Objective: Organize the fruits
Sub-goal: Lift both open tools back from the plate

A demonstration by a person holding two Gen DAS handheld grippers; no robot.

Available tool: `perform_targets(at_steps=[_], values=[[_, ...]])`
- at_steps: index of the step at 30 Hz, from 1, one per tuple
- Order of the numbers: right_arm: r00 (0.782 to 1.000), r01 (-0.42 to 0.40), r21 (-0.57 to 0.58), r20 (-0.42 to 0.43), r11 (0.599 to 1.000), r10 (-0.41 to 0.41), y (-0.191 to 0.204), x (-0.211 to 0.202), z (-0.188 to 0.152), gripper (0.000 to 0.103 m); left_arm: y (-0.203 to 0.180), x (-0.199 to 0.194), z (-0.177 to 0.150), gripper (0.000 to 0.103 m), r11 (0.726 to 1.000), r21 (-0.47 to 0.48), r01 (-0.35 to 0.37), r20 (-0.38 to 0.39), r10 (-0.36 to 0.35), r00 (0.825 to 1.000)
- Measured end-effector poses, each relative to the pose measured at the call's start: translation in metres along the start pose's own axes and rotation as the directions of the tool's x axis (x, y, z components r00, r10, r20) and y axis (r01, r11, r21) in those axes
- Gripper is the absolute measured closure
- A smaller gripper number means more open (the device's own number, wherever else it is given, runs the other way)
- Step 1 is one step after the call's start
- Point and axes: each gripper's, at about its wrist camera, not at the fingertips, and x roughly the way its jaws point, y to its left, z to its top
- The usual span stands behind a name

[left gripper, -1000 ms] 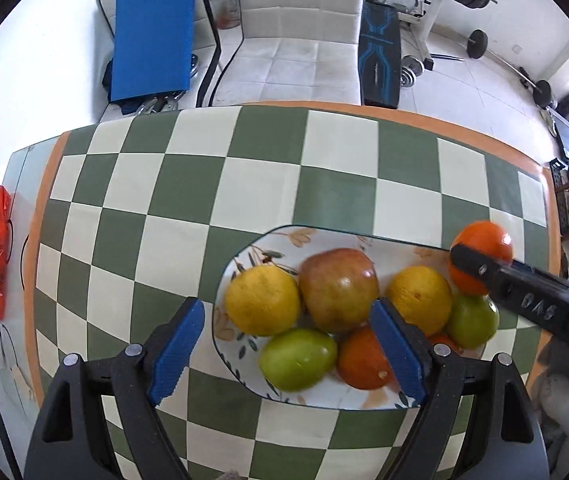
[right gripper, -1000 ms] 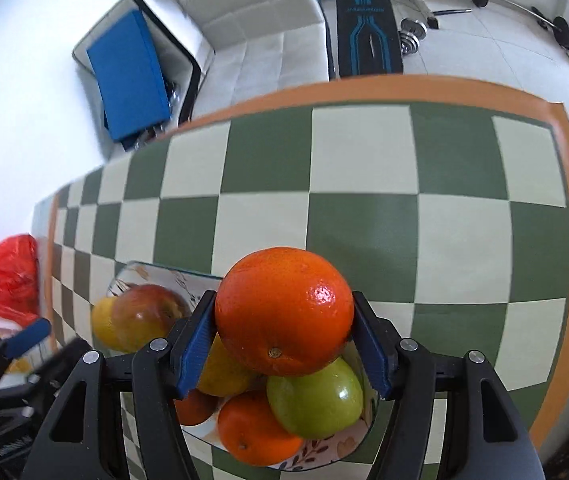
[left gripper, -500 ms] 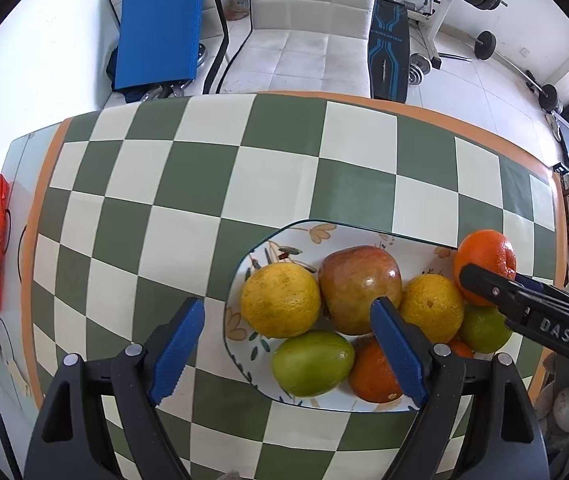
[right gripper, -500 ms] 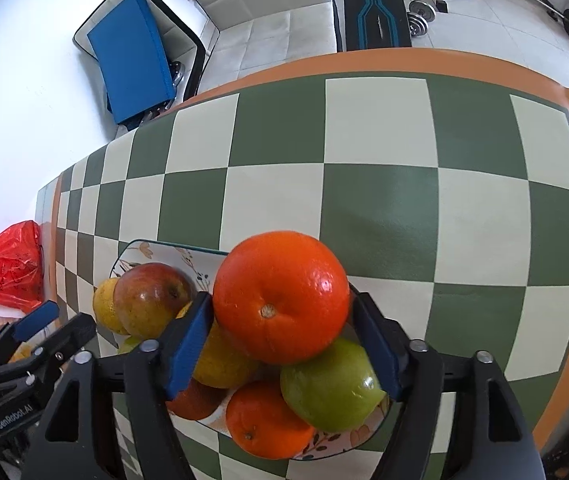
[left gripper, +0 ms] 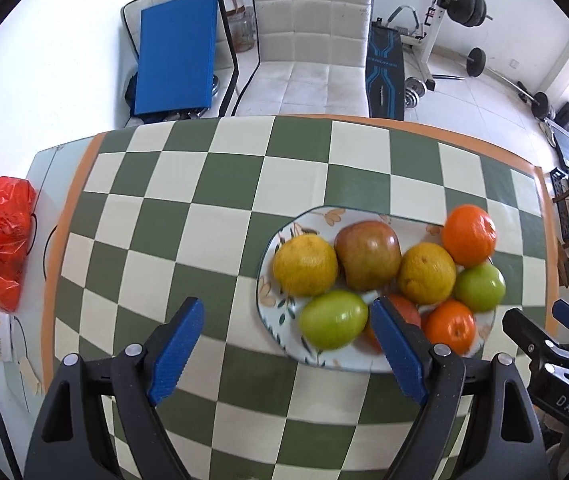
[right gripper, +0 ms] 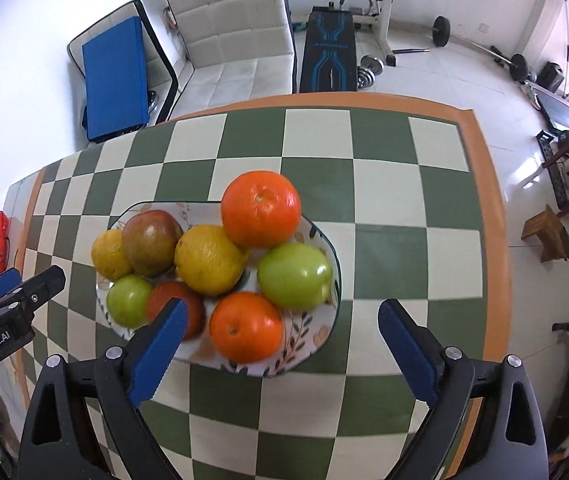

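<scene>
Nearest the right-wrist camera, the right claw (right gripper: 280, 354) stands wide open and empty, its blue fingers (right gripper: 156, 350) spread over the near rim of the floral plate (right gripper: 308, 338). Between them and just ahead lies a small orange (right gripper: 246, 327), with a dark red-orange fruit (right gripper: 178, 310) partly behind the left finger. Just beyond these sit a green apple (right gripper: 295, 276) to the right, a yellow orange (right gripper: 209, 260) in the middle and a smaller green fruit (right gripper: 129, 300) to the left. Farther back, a red-green apple (right gripper: 151, 242) touches a second yellow fruit (right gripper: 109, 254), and the bright orange (right gripper: 261, 209) rests at the plate's far edge, leaning on the yellow orange and the green apple.

Beside it, the left claw (left gripper: 286, 356) is likewise open and holds nothing. It hovers over the checkered surface (left gripper: 212, 216) with only its right finger over the plate's near-left rim, so the fruit lies ahead and to its right.

All the fruit in view is already on the plate, and no loose piece shows on the surface. My judgement is that the gathering is finished or nearly so. Should one piece need settling, the right claw is nearer and squarely lined up with the pile. The bright orange looks the likeliest to roll, being perched at the rim. Beyond the surface stand a white chair (right gripper: 236, 28) and gym gear.
</scene>
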Motion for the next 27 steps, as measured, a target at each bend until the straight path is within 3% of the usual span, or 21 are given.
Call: perform_targets(at_steps=[12, 16, 27], values=[[0.991, 0.015, 0.023, 0.135, 1.000, -0.018, 0.010, -0.096, -0.059, 0.005, 0.005, -0.081, -0.048, 0.018, 0.996, 0.066, 0.051, 0.113, -0.059, 0.992], [0.979, 0.044, 0.000, 0.200, 0.999, -0.044, 0.021, -0.134, -0.077, 0.005, 0.007, -0.111, -0.063, 0.018, 0.994, 0.078, 0.075, 0.144, -0.086, 0.986], [0.956, 0.014, 0.020, 0.294, 1.000, -0.019, 0.031, -0.210, -0.118, 0.005, 0.018, -0.175, -0.095, 0.018, 0.989, 0.091, 0.118, 0.221, -0.135, 0.966]])
